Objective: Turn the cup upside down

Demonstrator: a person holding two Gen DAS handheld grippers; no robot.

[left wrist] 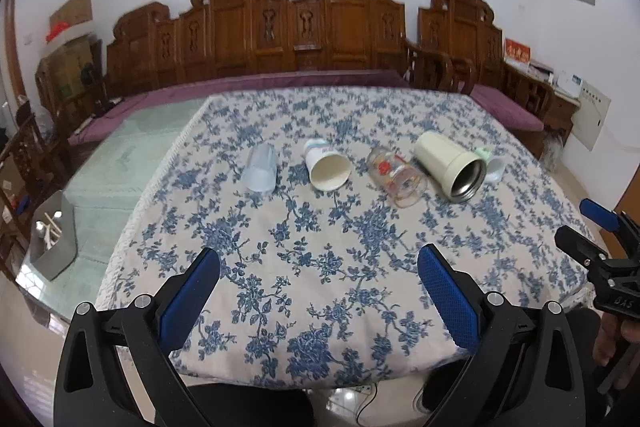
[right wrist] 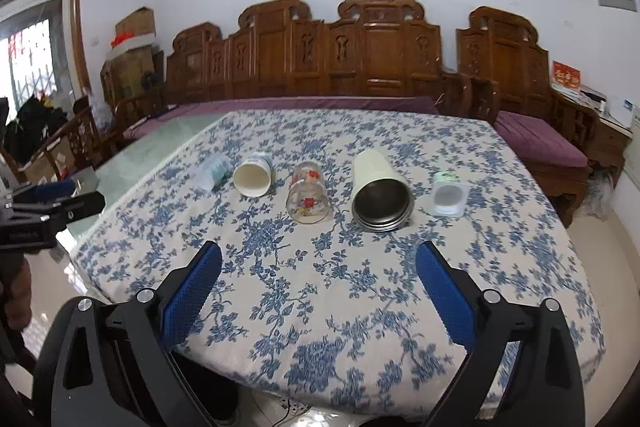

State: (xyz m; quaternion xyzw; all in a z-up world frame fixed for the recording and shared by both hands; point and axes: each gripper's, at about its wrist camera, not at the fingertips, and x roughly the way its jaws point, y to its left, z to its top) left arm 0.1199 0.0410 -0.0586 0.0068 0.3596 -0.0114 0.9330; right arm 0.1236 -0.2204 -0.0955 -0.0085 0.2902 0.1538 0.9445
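Several cups lie on their sides in a row on the floral tablecloth [left wrist: 320, 267], mouths toward me: a clear plastic cup [left wrist: 261, 169] [right wrist: 214, 171], a white paper cup [left wrist: 326, 167] [right wrist: 254, 174], a glass with red flowers [left wrist: 396, 177] [right wrist: 309, 193], a cream steel-lined tumbler [left wrist: 450, 165] [right wrist: 380, 189] and a small white cup [left wrist: 494, 169] [right wrist: 448, 197]. My left gripper [left wrist: 318, 263] is open and empty above the near part of the table. My right gripper [right wrist: 318, 261] is open and empty too; it also shows at the right edge of the left wrist view [left wrist: 600, 243].
A carved wooden bench with purple cushions [right wrist: 360, 67] stands behind the table. A bare green glass tabletop [left wrist: 120, 163] and a metal box [left wrist: 54, 239] lie to the left of the cloth. The left gripper appears at the left edge of the right wrist view [right wrist: 48, 215].
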